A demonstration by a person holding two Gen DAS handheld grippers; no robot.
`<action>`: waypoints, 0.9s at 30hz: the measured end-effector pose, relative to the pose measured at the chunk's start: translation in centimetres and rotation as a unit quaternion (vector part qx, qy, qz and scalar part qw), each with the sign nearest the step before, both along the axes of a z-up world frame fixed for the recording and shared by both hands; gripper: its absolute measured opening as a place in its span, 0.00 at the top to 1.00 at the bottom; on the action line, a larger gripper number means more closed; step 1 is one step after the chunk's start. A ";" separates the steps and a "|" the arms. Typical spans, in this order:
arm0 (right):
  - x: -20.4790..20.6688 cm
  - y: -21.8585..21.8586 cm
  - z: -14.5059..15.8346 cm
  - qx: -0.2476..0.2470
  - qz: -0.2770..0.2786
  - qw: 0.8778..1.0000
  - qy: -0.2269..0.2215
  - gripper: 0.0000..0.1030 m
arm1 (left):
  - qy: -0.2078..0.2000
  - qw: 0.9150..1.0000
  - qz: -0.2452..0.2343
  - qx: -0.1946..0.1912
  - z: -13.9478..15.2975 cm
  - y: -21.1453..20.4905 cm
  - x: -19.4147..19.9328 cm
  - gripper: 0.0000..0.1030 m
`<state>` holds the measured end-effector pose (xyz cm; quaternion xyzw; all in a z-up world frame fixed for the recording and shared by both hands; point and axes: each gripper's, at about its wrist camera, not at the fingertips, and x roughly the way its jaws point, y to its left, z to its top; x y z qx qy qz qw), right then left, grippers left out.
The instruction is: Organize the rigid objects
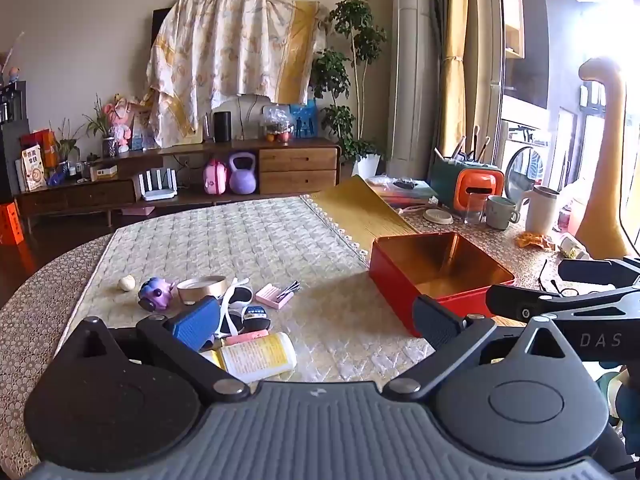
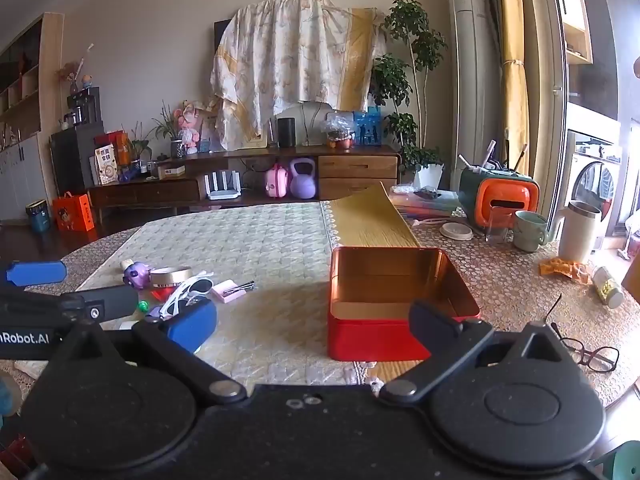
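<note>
A red tin box (image 1: 436,276) (image 2: 400,308) stands open and empty on the quilted table mat. Left of it lies a cluster of several small items: a white bottle (image 1: 260,356), white sunglasses (image 1: 236,300) (image 2: 188,292), a purple toy (image 1: 156,292) (image 2: 136,274), a gold-rimmed round tin (image 1: 202,288) (image 2: 170,276), a pink case (image 1: 274,296) (image 2: 230,290) and a cream ball (image 1: 127,282). My left gripper (image 1: 316,322) (image 2: 68,288) hovers open above the cluster, nothing between its fingers. My right gripper (image 2: 314,324) (image 1: 560,286) is open in front of the tin, holding nothing.
Behind the tin lies a yellow board (image 2: 370,216). At the right stand an orange tissue box (image 2: 504,200), a green mug (image 2: 530,230) and a white cup (image 2: 578,236). Eyeglasses (image 2: 588,354), an orange wrapper (image 2: 564,268) and a small toppled bottle (image 2: 606,286) lie near the right edge.
</note>
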<state>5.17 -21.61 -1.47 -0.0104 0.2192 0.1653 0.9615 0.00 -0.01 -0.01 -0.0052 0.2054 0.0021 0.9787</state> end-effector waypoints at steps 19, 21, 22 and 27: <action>-0.2 0.4 -0.1 0.003 0.014 1.000 -0.008 0.00 | 0.040 0.999 0.003 -0.029 -0.1 0.6 0.8 0.00; -0.2 0.4 -0.1 0.003 0.014 1.000 -0.009 0.00 | 0.044 0.999 0.003 -0.031 -0.2 0.7 0.9 0.00; -0.1 0.5 -0.1 0.003 0.014 1.000 -0.009 0.00 | 0.044 0.998 0.003 -0.032 -0.2 0.7 1.0 0.00; -0.2 0.6 -0.1 0.001 0.018 1.000 -0.009 0.00 | 0.043 0.999 0.003 -0.032 -0.2 0.8 0.9 0.00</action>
